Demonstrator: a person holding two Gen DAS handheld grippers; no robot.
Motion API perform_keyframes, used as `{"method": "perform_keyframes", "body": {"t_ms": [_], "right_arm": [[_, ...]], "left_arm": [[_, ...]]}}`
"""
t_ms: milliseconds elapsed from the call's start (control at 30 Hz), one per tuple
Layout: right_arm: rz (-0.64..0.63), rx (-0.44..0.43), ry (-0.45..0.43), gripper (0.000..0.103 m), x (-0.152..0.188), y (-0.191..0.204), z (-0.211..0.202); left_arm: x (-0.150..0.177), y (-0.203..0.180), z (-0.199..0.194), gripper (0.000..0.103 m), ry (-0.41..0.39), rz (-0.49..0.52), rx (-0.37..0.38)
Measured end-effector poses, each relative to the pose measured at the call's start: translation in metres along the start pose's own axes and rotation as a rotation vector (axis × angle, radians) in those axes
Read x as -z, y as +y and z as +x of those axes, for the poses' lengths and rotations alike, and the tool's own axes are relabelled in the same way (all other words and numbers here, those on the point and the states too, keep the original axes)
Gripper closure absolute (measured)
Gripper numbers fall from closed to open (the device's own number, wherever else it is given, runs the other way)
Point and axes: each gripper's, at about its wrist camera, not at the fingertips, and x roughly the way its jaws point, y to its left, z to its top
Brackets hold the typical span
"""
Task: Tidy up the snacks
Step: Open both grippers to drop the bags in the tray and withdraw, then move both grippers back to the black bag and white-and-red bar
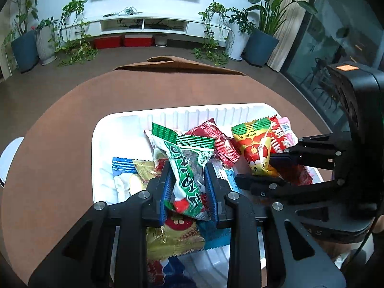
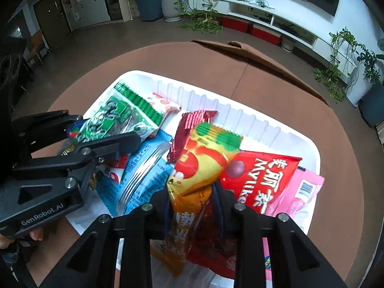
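A white tray (image 1: 192, 111) on the brown round table (image 1: 60, 144) holds several snack packets. My left gripper (image 1: 188, 168) is shut on a green-and-white packet (image 1: 192, 148), which stands up between its blue pads over the tray's left half. In the right wrist view the same left gripper (image 2: 108, 129) and green packet (image 2: 124, 110) appear at the left. My right gripper (image 2: 193, 192) is shut on a yellow-and-red packet (image 2: 204, 153) over the tray's right half; the left wrist view shows this right gripper (image 1: 256, 168) and packet (image 1: 254, 141) too.
In the tray lie a red Mylikes bag (image 2: 259, 175), a pink packet (image 2: 302, 192), a blue packet (image 2: 144, 175) and a dark red packet (image 2: 189, 127). A brown paper bag (image 1: 177, 66) sits at the table's far edge. A white chair (image 1: 9, 156) stands at the left.
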Motion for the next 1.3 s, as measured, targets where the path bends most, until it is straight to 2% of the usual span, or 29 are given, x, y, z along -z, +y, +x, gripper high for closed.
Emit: {"method": "perform_keyframes", "body": {"t_ms": [133, 233, 267, 367, 433, 500, 700, 767, 800, 867, 933, 967, 1167, 1300], "right_arm": [[0.024, -0.010, -0.016, 0.072, 0.002, -0.002, -0.003], [0.048, -0.035, -0.037, 0.066, 0.003, -0.006, -0.008], [0.048, -0.040, -0.042, 0.063, 0.003, -0.006, -0.009], [0.045, -0.025, -0.048, 0.062, 0.004, -0.006, -0.014], [0.045, -0.017, -0.055, 0.060, 0.004, -0.007, -0.020], [0.047, -0.006, -0.065, 0.056, 0.005, -0.009, -0.024], [0.036, 0.001, -0.090, 0.051, 0.008, -0.012, -0.037], [0.033, 0.005, -0.099, 0.047, 0.010, -0.011, -0.041], [0.033, 0.007, -0.109, 0.046, 0.015, -0.009, -0.046], [0.041, 0.014, -0.126, 0.036, 0.016, -0.011, -0.052], [0.071, 0.015, -0.162, 0.025, 0.020, -0.015, -0.064], [0.088, 0.011, -0.181, 0.019, 0.022, -0.016, -0.071], [0.239, 0.007, -0.364, 0.004, 0.050, -0.032, -0.137], [0.373, -0.020, -0.436, 0.001, 0.089, -0.037, -0.171]], "left_arm": [[-0.001, -0.001, 0.002, 0.077, -0.007, 0.009, -0.016], [0.000, -0.005, 0.000, 0.074, -0.006, 0.027, -0.028], [0.000, -0.007, -0.002, 0.072, -0.008, 0.029, -0.030], [-0.002, -0.006, -0.004, 0.063, -0.015, 0.023, -0.038], [-0.004, -0.004, -0.007, 0.051, -0.023, 0.018, -0.037], [-0.005, -0.004, -0.012, 0.045, -0.031, 0.023, -0.043], [0.001, -0.009, -0.026, 0.043, -0.038, 0.031, -0.042], [0.005, -0.011, -0.031, 0.039, -0.041, 0.031, -0.047], [0.006, -0.011, -0.034, 0.034, -0.045, 0.030, -0.048], [0.008, -0.011, -0.045, 0.025, -0.065, 0.023, -0.054], [0.014, -0.014, -0.061, 0.002, -0.089, 0.021, -0.051], [0.017, -0.015, -0.068, 0.000, -0.102, 0.027, -0.051], [0.041, -0.041, -0.109, 0.000, -0.141, 0.156, -0.043], [0.063, -0.061, -0.123, 0.000, -0.119, 0.246, -0.037]]}}
